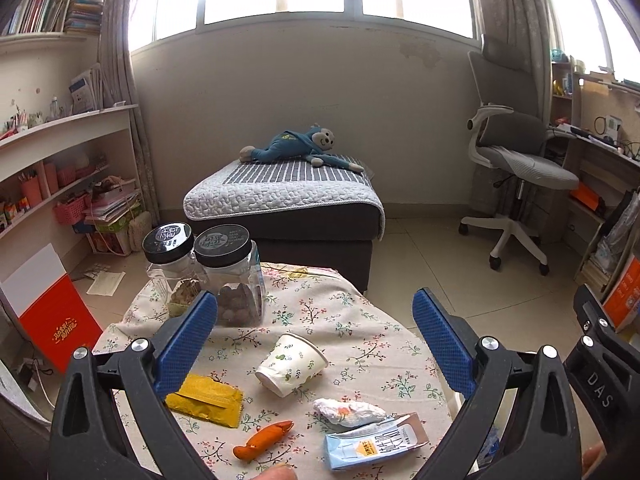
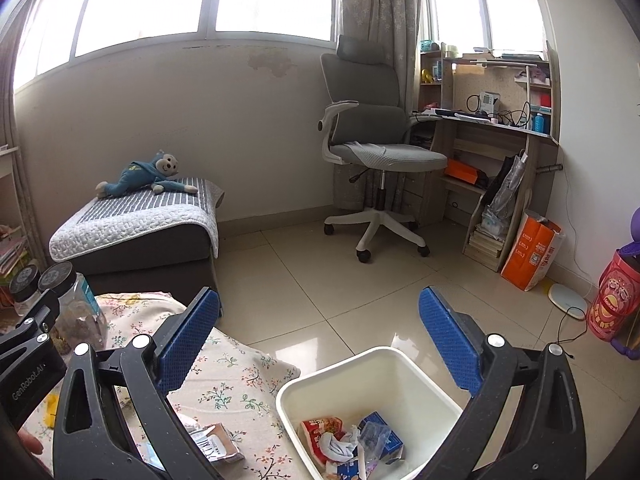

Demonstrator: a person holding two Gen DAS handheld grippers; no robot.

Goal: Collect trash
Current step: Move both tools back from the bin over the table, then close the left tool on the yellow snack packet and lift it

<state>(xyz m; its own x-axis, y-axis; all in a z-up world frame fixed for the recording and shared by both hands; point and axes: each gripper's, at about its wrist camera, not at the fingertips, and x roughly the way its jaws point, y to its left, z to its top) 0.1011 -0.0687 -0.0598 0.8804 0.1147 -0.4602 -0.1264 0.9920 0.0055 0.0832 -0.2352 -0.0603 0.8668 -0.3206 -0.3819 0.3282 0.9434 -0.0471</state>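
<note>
Trash lies in two places: some is already in the white bin (image 2: 408, 376), and some waits on the small table with the flowery cloth (image 1: 360, 320).

Inside the bin I see a red wrapper (image 2: 320, 432), a blue box (image 2: 380, 436) and some crumpled white bits. So part of the job looks done.

The left tongs (image 1: 312, 340) hang over the table. Their blue pads are wide apart and hold nothing. Between the pads, a bit below the tips, a paper cup (image 1: 292, 364) lies on its side. Under the left pad sits a yellow packet (image 1: 208, 400). Closer to the camera are an orange toy-like thing (image 1: 262, 440), a crumpled white wad (image 1: 348, 410) and a flat milk carton (image 1: 372, 444). The wad touches the carton. Past the left pad stand two jars with black lids (image 1: 200, 272). They have food in them, so I think they are not trash.

The right tongs (image 2: 320, 336) hang over the bin beside the table. They are wide open too, and empty. The bin sits between the pads, low down.

About five things look left to pick up. The cup sits nearest the middle of the left tongs, so I guess it goes next.
</note>
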